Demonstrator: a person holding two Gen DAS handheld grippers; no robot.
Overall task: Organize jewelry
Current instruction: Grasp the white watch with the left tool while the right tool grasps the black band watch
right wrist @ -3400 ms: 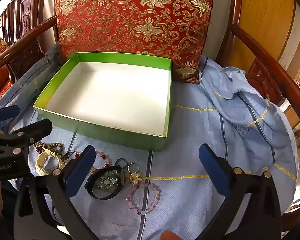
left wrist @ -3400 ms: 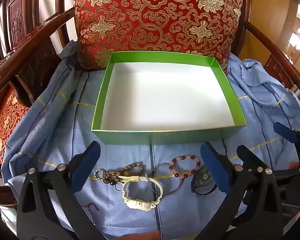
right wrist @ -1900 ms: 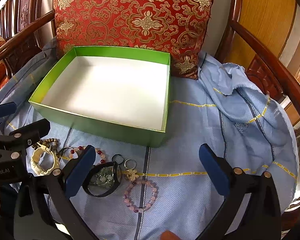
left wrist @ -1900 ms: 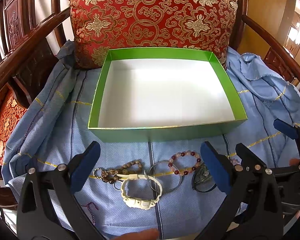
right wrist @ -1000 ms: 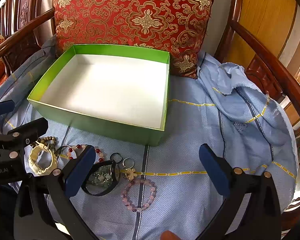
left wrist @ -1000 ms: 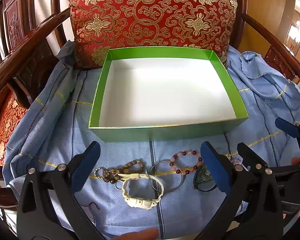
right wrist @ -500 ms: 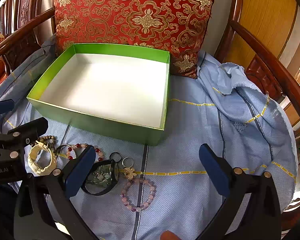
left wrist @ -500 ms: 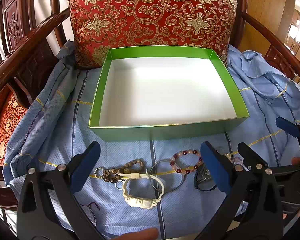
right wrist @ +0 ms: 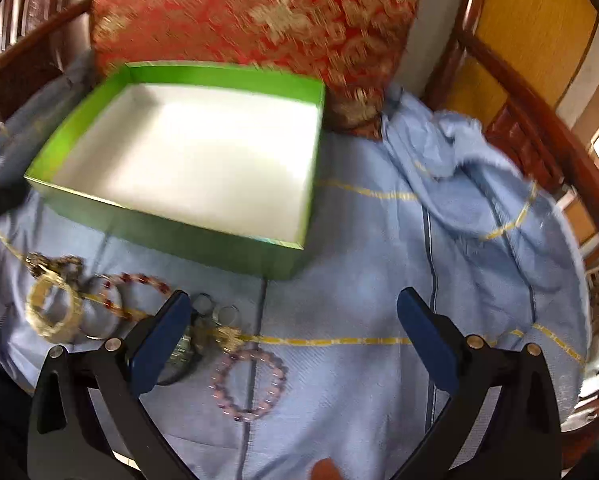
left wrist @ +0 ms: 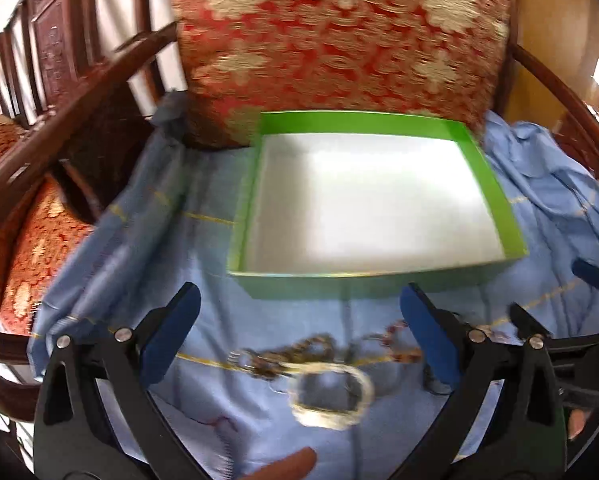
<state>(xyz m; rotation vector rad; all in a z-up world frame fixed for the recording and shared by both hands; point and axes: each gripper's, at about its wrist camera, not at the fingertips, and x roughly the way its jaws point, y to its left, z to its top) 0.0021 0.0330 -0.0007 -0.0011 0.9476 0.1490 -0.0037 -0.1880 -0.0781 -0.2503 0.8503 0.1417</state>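
Both tools hang level above the front edge of the blue cloth (right wrist: 359, 280), prongs spread wide and empty. The left tool (left wrist: 299, 332) sits over a pale bracelet (left wrist: 331, 396) and brown beads (left wrist: 295, 354). The right tool (right wrist: 295, 332) has a pink bead bracelet (right wrist: 249, 384) just beside its left prong. The green box (right wrist: 171, 236) lies behind them. No writing is legible.

Both grippers' fingers (left wrist: 171, 334) spread wide.

Setting: home living room. Evidence: carved dark-wood armchair (left wrist: 79, 92) with curved arms, red and gold brocade cushion (left wrist: 339, 40) against its back, blue cloth (right wrist: 379, 260) draped over the seat, yellow wooden door panel (right wrist: 539, 32) behind.
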